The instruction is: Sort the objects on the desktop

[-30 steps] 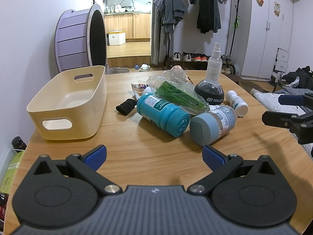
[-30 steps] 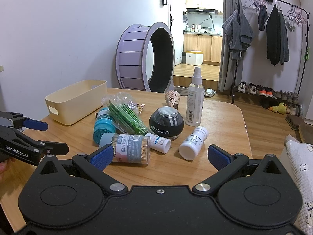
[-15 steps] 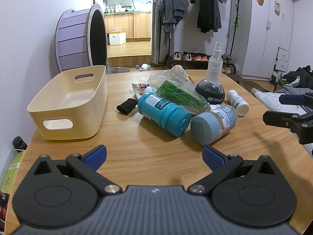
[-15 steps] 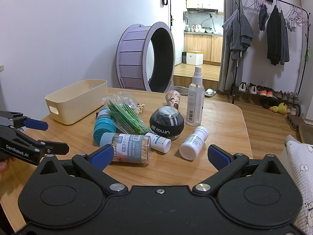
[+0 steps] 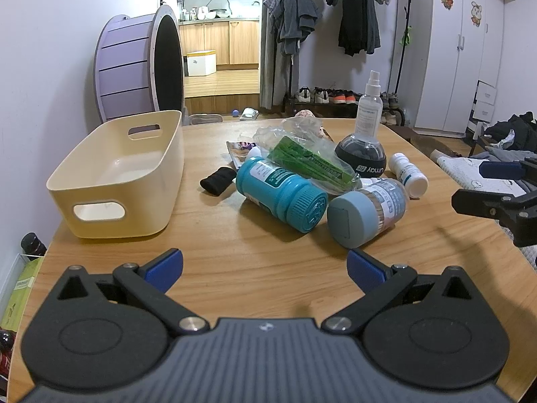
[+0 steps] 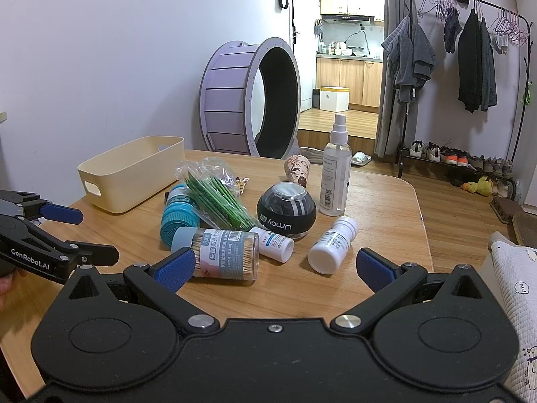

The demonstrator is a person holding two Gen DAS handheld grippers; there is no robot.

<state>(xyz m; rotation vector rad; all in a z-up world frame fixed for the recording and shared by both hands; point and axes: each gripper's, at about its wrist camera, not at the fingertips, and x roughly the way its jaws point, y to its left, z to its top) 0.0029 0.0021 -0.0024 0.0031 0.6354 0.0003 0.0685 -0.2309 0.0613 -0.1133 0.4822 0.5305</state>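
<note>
Nothing has shifted over the last second; both views match the earlier ones. My left gripper [image 5: 265, 263], at bottom centre, hangs with fingers spread and empty; right gripper [image 6: 275, 265] likewise, wide and empty. The clutter is heaped mid-frame: teal bottle [image 5: 283, 194], toothpick jar [image 5: 365, 213], spray bottle [image 6: 335, 171]. The cream bin [image 5: 117, 171] sits left of the pile, empty. Sorting not yet begun, I judge.

Cream bin [image 5: 114, 174] stands upright and empty at the table's left side. Beside it lies a cluster: teal bottle [image 5: 282, 193] and toothpick jar [image 5: 365, 213] on their sides, green-stick bag [image 5: 308, 161], black ball [image 6: 286, 215], upright spray bottle [image 6: 335, 174], two toppled white bottles [image 6: 330, 245].
</note>
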